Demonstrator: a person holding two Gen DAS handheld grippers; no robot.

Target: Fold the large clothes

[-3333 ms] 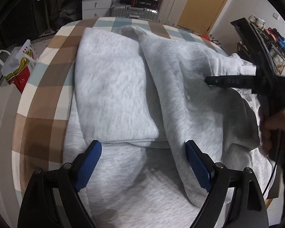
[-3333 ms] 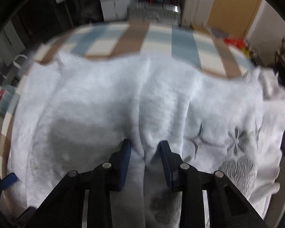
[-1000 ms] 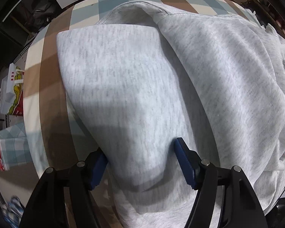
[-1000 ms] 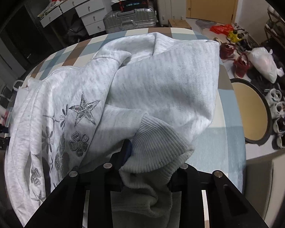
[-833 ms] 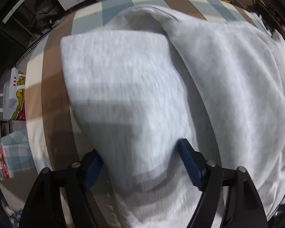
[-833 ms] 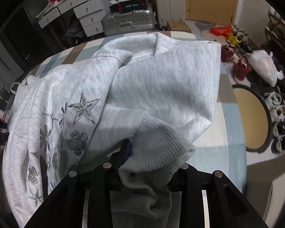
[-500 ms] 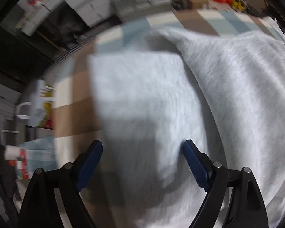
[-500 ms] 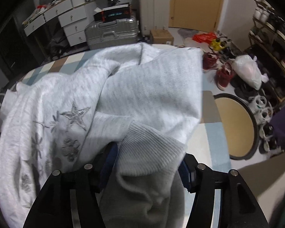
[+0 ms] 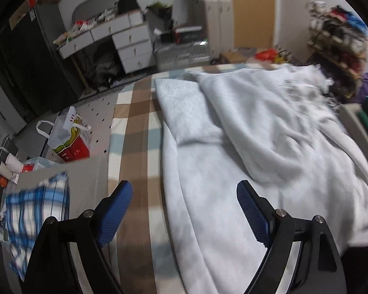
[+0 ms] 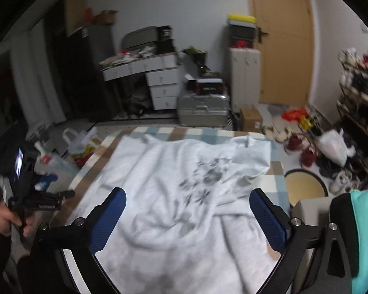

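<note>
While both tools hang clear of the cloth, the next fold wants a fresh, even grip. The left gripper [image 9: 184, 210] is released, nothing between its blue pads; the grey sweatshirt [image 9: 245, 152] lies ahead and to its right on the checked tablecloth [image 9: 135, 122]. The right gripper [image 10: 187, 216], whose jaws have just been opening, is empty too, the printed front below and ahead. Each should probably take a matching edge before lifting.
</note>
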